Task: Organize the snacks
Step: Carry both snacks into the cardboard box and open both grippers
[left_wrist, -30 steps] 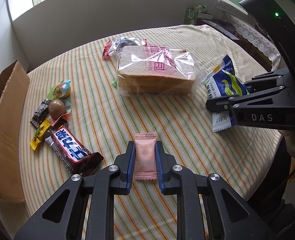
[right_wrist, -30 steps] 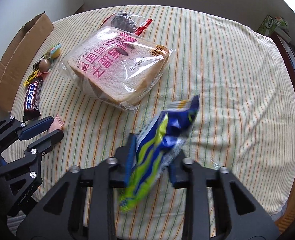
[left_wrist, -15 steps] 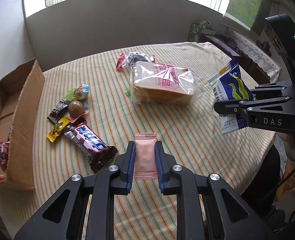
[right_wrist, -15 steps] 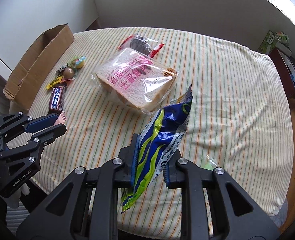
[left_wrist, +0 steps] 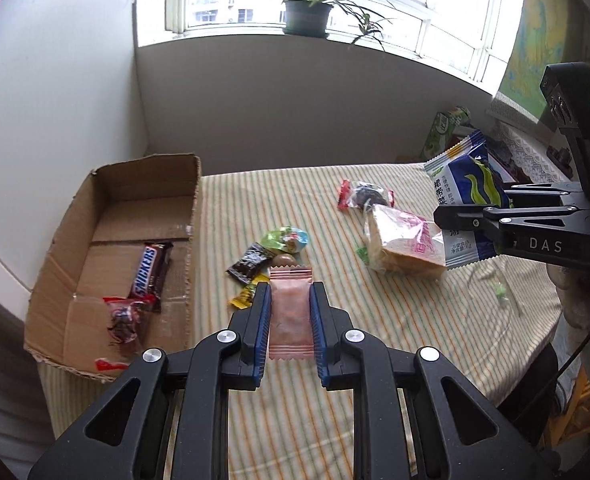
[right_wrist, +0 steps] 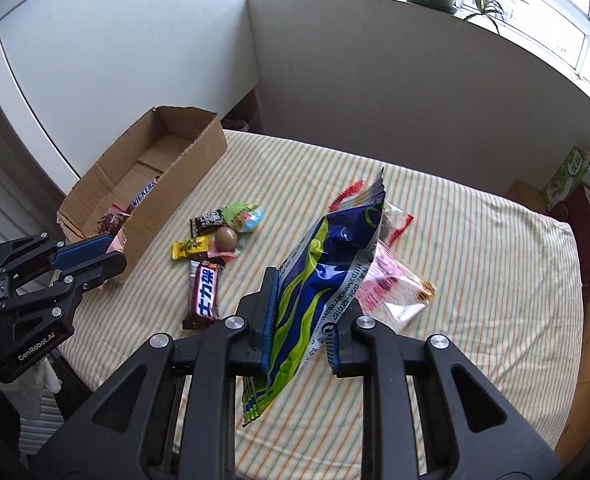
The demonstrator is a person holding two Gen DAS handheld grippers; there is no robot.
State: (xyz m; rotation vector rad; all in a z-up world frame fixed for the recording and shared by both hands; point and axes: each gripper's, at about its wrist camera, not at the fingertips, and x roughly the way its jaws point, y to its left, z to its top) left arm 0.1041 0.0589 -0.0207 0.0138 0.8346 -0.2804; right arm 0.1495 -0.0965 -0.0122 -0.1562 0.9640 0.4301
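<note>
My left gripper [left_wrist: 290,300] is shut on a pink snack packet [left_wrist: 289,312] and holds it above the striped table, right of the open cardboard box [left_wrist: 143,184]. My right gripper [right_wrist: 301,312] is shut on a blue and green snack bag [right_wrist: 327,280], held high over the table; it also shows in the left wrist view [left_wrist: 461,204]. The box holds a Snickers bar [left_wrist: 151,272] and a red-ended packet [left_wrist: 123,320]. Loose candies [right_wrist: 223,228] and a chocolate bar [right_wrist: 205,292] lie on the table. A bagged bread loaf [left_wrist: 403,244] lies further right.
The round table [right_wrist: 475,248] has a striped cloth. A red and clear packet [left_wrist: 365,196] lies behind the bread. A green carton [right_wrist: 571,176] stands on a side cabinet at the far right. A white wall and a window sill with a plant [left_wrist: 309,16] are behind.
Both grippers have lifted and tilted up with their snacks still held. The left has swung toward the cardboard box, whose inside now shows.
</note>
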